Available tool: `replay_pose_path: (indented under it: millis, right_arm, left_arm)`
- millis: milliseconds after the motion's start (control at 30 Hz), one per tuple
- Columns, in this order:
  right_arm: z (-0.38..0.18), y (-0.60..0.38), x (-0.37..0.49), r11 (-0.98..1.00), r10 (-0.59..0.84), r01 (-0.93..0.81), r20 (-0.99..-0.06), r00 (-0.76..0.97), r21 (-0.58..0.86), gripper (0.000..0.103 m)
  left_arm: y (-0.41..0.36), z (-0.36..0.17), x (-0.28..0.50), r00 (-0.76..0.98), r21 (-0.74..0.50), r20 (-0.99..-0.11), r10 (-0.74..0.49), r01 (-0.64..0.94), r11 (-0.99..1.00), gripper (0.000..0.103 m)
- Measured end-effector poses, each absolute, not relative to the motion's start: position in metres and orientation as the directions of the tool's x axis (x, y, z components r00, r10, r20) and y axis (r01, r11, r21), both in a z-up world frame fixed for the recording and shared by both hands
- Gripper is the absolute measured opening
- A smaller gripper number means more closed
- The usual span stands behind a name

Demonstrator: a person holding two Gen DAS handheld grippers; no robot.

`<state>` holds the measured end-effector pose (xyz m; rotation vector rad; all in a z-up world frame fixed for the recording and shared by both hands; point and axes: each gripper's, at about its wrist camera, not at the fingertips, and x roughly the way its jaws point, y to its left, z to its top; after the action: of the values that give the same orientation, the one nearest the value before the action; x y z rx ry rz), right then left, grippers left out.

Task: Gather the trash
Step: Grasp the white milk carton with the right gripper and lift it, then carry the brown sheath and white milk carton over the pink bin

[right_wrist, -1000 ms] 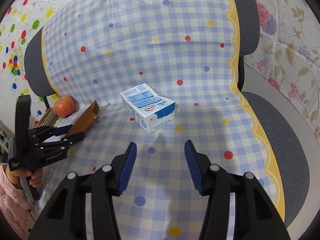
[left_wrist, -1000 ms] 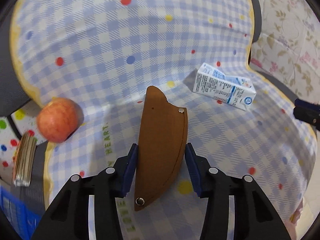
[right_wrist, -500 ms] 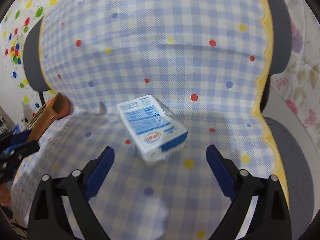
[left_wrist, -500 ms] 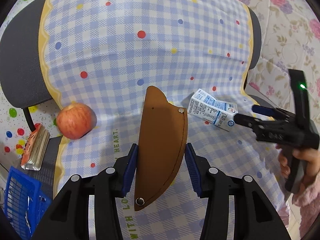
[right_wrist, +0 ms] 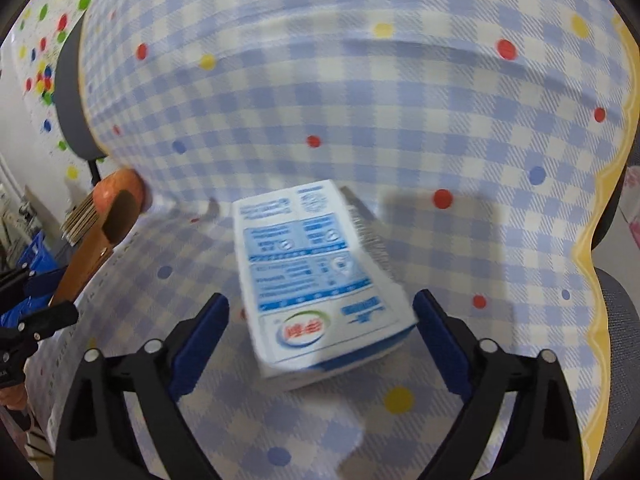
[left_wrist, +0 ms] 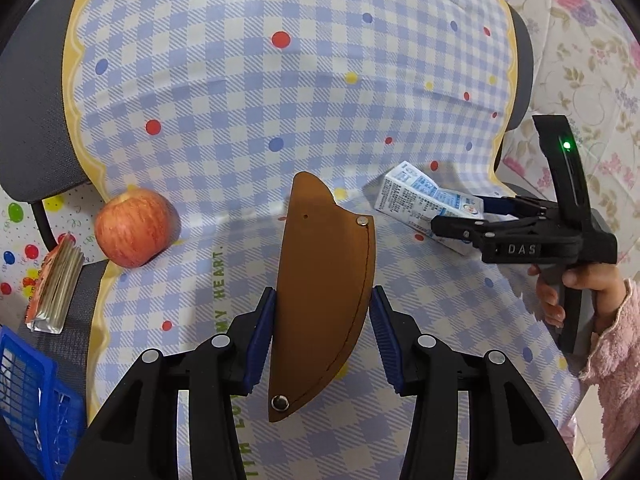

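Note:
My left gripper point(left_wrist: 322, 334) is shut on a brown leather sheath point(left_wrist: 324, 288) and holds it above the checked cloth. A white and blue milk carton point(right_wrist: 316, 276) lies on its side on the cloth. My right gripper point(right_wrist: 320, 336) is open wide, its fingers on either side of the carton's near end, not closed on it. In the left wrist view the carton point(left_wrist: 416, 200) lies at the right with the right gripper point(left_wrist: 464, 220) at it. The sheath also shows at the left of the right wrist view point(right_wrist: 96, 240).
A red apple point(left_wrist: 132, 232) sits on the cloth's left edge. A stack of packets point(left_wrist: 56, 284) lies beside it, and a blue basket point(left_wrist: 28, 392) stands at the lower left. The checked cloth point(left_wrist: 280, 100) covers a grey chair with a floral cover to the right.
My right gripper has opened wide and moved in around the carton. My left gripper has lifted and pulled back with the sheath.

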<state>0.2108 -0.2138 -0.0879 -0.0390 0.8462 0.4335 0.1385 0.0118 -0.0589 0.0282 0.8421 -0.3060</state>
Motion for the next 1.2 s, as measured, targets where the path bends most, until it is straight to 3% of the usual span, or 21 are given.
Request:
replay_pose_path:
  millis: [33,200,533,1200]
  right_arm:
    - [-0.087,-0.213,0.204,0.912,0.359,-0.386,-0.728,0.584,0.140,0.071]
    - [-0.070,-0.216,0.158,0.936,0.316,-0.334,-0.690,0.651,0.114,0.068]
    - [-0.059,-0.213,0.042,0.968,0.243,-0.211,-0.715,0.655,0.136,0.068]
    - [-0.016,-0.230,-0.100,0.981,0.192,-0.157,-0.611,0.768,0.112,0.068]
  left_arm:
    - [0.011,-0.058,0.137,0.625,-0.095,-0.737,-0.256,0.279,0.955,0.048]
    - [0.013,-0.051,0.119,0.637,-0.094,-0.727,-0.256,0.277,0.956,0.048]
    - [0.010,-0.033,0.032,0.648,-0.090,-0.722,-0.243,0.261,0.961,0.048]
    - [-0.010,0.015,-0.091,0.724,-0.055,-0.641,-0.257,0.291,0.955,0.048]
